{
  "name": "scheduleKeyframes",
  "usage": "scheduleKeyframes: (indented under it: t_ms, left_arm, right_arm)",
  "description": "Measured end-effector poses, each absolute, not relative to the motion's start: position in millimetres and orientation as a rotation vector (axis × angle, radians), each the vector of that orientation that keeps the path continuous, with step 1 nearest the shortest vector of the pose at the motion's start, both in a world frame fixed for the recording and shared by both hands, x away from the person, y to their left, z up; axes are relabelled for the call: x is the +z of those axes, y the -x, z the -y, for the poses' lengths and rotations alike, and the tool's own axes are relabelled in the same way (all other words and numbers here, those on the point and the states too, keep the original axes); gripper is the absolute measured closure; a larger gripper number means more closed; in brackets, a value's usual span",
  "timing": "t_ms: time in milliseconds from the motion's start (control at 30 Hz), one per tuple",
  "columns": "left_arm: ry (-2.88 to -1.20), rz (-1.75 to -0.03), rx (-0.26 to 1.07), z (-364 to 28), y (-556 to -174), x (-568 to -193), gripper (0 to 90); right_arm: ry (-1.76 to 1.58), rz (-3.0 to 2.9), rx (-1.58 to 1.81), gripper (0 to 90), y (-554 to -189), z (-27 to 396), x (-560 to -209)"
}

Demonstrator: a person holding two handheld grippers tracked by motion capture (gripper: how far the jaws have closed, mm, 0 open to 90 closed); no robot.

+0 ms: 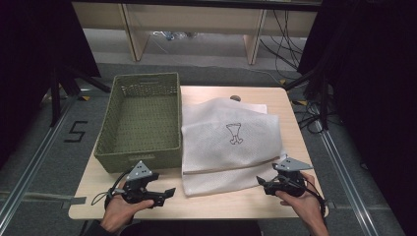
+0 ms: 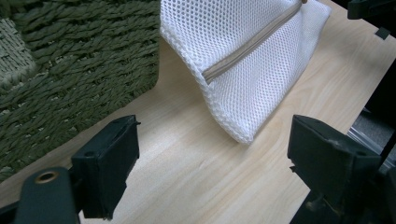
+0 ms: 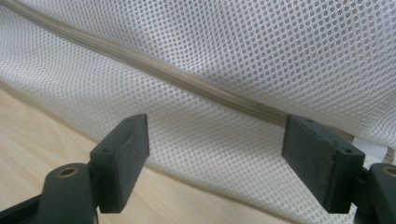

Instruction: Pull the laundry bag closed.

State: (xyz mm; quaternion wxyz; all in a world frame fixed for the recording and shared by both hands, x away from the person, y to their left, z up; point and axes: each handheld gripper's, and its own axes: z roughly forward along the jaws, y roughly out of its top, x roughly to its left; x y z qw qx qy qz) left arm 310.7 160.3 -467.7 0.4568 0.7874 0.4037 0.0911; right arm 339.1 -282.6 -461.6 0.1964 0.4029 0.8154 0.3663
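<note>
A white mesh laundry bag (image 1: 231, 142) lies flat on the wooden table (image 1: 221, 206), a small black drawing on its top and a beige zipper (image 3: 187, 79) near its front edge. My left gripper (image 1: 167, 194) rests low at the front left, open and aimed at the bag's near corner (image 2: 252, 70), with bare tabletop between its jaws (image 2: 212, 149). My right gripper (image 1: 263, 183) is at the bag's front right corner. It stands open just above the mesh (image 3: 257, 42), its jaws (image 3: 215, 154) spread wide over the strip of mesh below the zipper and not pressing on it.
A green woven basket (image 1: 137, 160) with nothing in it stands at the left, touching the bag's left side, and its wall (image 2: 70, 70) is close to my left gripper. Bare wood runs along the front edge. Beyond the table are floor rails, cables and a shelf frame.
</note>
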Motion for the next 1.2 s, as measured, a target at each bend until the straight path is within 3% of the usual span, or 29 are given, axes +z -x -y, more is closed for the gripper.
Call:
scheduleKeyframes:
  t_ms: [1200]
  left_arm:
    - [-1.994, -0.952, 0.236, -150.2, -295.2, -474.2, 16.7]
  right_arm:
    - [-1.161, -2.335, 0.965, 22.0, -301.0, 284.3, -474.7]
